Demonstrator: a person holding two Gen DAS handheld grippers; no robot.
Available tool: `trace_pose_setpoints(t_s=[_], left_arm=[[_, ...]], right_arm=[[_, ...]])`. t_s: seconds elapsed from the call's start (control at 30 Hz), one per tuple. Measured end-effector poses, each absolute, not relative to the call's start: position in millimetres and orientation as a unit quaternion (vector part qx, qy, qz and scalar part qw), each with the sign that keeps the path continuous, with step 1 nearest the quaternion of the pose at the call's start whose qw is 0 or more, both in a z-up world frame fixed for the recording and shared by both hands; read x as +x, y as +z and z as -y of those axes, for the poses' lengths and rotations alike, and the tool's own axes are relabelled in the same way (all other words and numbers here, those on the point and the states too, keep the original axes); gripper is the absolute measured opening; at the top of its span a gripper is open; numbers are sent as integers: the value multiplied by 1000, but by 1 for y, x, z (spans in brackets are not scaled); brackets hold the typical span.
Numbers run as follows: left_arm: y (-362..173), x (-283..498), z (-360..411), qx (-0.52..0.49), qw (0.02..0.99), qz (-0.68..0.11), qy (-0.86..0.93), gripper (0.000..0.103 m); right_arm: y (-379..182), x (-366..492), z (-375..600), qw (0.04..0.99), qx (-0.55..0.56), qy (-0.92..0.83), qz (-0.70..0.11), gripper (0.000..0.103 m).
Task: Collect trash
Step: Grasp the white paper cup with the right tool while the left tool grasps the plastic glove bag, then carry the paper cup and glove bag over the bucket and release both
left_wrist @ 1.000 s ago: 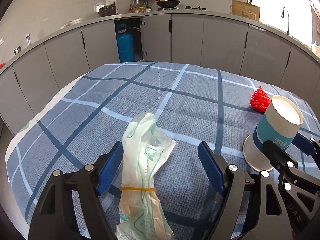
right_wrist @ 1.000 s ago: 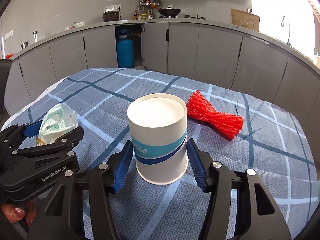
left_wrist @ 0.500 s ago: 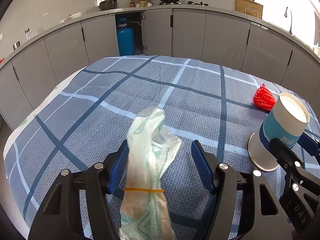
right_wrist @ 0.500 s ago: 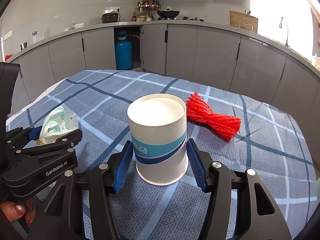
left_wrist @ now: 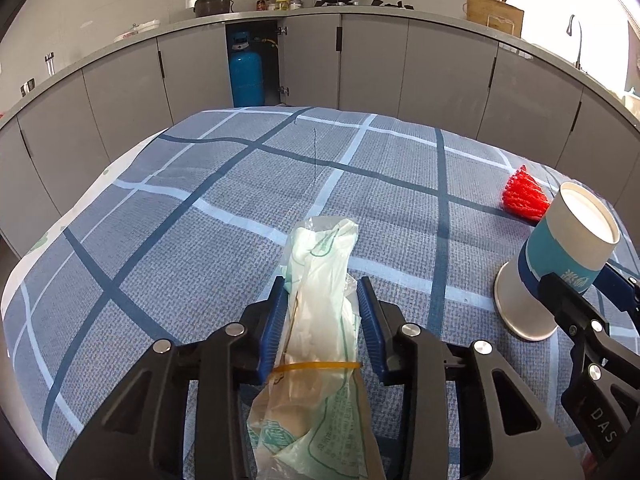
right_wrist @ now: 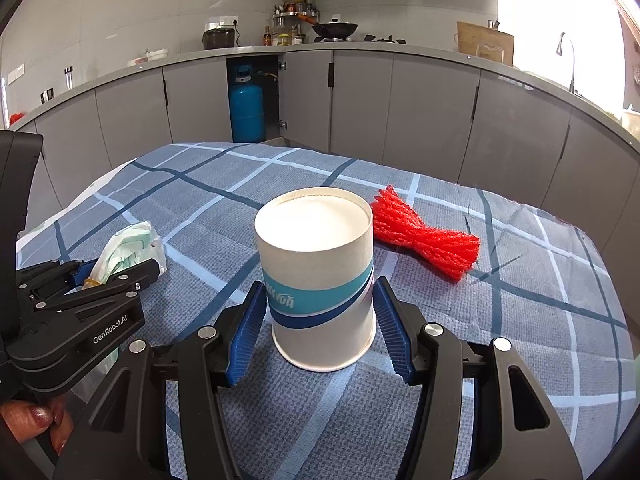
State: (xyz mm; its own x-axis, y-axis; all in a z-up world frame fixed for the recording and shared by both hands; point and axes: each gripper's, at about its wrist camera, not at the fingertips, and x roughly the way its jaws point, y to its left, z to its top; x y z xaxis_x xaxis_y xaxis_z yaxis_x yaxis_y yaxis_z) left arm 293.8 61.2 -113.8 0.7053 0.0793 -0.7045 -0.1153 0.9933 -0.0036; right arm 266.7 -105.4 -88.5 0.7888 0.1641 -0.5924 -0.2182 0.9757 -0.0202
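Observation:
A crumpled pale-green plastic bag (left_wrist: 320,312) bound with a yellow rubber band lies on the blue checked tablecloth (left_wrist: 200,208). My left gripper (left_wrist: 322,300) is shut on it, both blue pads pressing its sides. The bag also shows in the right wrist view (right_wrist: 128,248). An upside-down white paper cup with a teal band (right_wrist: 316,280) stands between the pads of my right gripper (right_wrist: 318,312), which is open, small gaps on both sides. The cup shows at the right of the left wrist view (left_wrist: 556,264). A red mesh bundle (right_wrist: 424,236) lies just behind the cup.
Grey kitchen cabinets (right_wrist: 420,100) curve round behind the table, one door open on a blue gas cylinder (right_wrist: 246,110). The counter carries a pot, a wok and bottles. The tablecloth drops off at the left edge (left_wrist: 36,248).
My left gripper has closed from wide open onto the plastic bag. My right gripper has stayed open around the cup, hardly moving.

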Motion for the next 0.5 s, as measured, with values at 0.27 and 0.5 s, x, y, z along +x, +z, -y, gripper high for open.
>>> trace_pose_setpoints(t_s=[0.27, 0.5], left_arm=[[-114, 295, -56, -11, 923, -381, 49, 33], [-112, 293, -57, -14, 926, -374, 48, 31]], right_arm=[[-88, 266, 110, 945, -33, 102, -309, 55], [-87, 265, 112, 946, -29, 100, -306, 55]])
